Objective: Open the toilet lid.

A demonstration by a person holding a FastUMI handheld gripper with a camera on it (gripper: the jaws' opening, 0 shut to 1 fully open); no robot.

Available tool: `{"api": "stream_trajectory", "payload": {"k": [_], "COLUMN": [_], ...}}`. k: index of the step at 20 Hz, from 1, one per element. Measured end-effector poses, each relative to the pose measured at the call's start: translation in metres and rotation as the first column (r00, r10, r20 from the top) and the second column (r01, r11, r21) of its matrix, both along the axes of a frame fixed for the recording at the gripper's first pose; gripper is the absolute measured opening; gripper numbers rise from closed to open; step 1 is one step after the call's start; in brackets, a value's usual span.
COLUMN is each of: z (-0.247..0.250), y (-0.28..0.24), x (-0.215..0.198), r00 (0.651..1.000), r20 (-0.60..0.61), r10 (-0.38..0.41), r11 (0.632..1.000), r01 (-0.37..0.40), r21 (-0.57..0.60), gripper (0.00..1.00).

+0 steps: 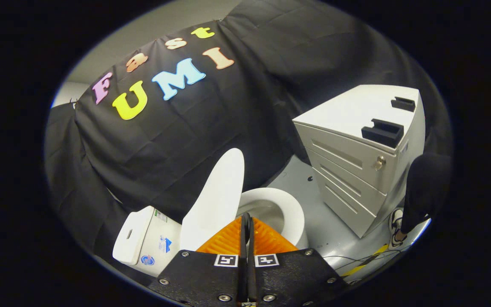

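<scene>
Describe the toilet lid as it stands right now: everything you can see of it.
The toilet lid is a plain white oval panel, smooth and glossy like plastic. It is raised, standing roughly upright between the tank and the open bowl, so the bowl is uncovered. Its lower end is hidden behind the fingers, so the hinge cannot be seen. The gripper has its fingers closed together with nothing between them, just in front of the lid; whether they touch it is unclear.

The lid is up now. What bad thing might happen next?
1. The toilet lid stands raised but looks tilted, so it might drop back onto the bowl.
2. The hand-held gripper, fingers closed together with nothing between them, sits close beside the lid and might bump it when pulling back.
</scene>
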State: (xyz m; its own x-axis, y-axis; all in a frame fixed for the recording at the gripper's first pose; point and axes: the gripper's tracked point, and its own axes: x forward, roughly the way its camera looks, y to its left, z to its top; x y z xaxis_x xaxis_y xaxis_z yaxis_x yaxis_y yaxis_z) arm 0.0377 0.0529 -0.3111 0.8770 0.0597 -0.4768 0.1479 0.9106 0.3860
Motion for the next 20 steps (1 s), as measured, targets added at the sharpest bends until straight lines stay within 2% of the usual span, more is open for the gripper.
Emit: {"api": "stream_trajectory", "payload": {"k": [6, 11, 20], "z": [0.027, 0.049, 0.087], "y": [0.019, 0.038, 0.08], "x": [0.001, 0.002, -0.001], "r00": [0.998, 0.994, 0.987], "r20": [0.01, 0.011, 0.028], "r10": [0.059, 0.109, 0.161], "r11": [0.989, 0.961, 0.927], "r01": [-0.057, -0.103, -0.142], "r21": [-0.139, -0.255, -0.347], "gripper": [0.0, 0.0, 0.0]}}
